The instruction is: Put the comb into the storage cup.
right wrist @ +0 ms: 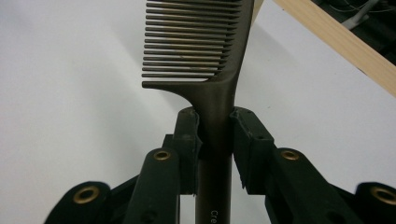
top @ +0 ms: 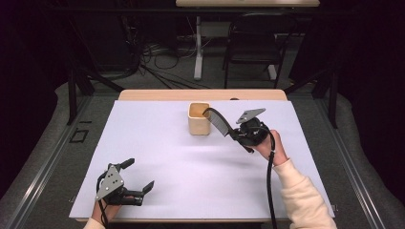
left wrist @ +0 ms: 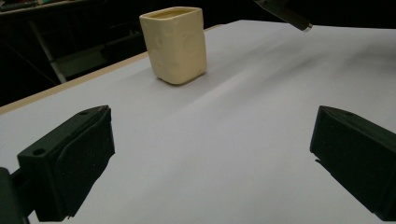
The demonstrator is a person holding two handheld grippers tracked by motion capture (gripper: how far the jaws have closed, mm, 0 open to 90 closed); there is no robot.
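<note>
Right claw clamped on comb, tip at cup rim, left claw wide

I count one cup, cream-coloured and squarish, and I place everything else by it. One comb, dark, with a single row of teeth, its tip at the cup's rim. Two grippers of mine: the right gripper just beside the cup, clamped on the comb's handle; the left gripper well apart from the cup, on my near side, jaws spread wide. One white sheet under the cup. One chair far beyond the cup.
</note>
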